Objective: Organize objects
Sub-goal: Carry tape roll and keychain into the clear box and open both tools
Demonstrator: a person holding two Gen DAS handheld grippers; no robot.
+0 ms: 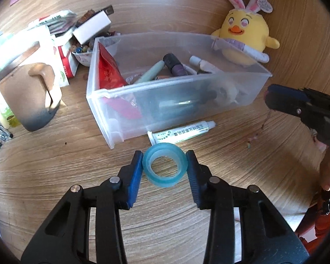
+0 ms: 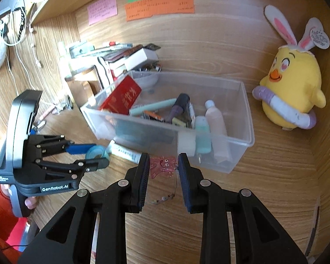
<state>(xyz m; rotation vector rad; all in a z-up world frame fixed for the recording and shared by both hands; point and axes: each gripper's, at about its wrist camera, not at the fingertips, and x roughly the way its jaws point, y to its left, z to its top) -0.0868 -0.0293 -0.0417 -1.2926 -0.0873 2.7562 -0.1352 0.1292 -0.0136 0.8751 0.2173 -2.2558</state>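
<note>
Several items already lie in the clear bin (image 1: 178, 92); my left gripper (image 1: 165, 168) pinches the blue tape roll (image 1: 165, 167) just above the table (image 1: 55, 165); my right gripper (image 2: 162, 169) clasps a pink charm (image 2: 164, 165); the tube (image 1: 182, 132) beside the bin remains.

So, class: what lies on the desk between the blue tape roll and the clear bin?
In the left wrist view, a white tube lies flat on the desk between the tape roll and the bin, close against its front wall.
</note>
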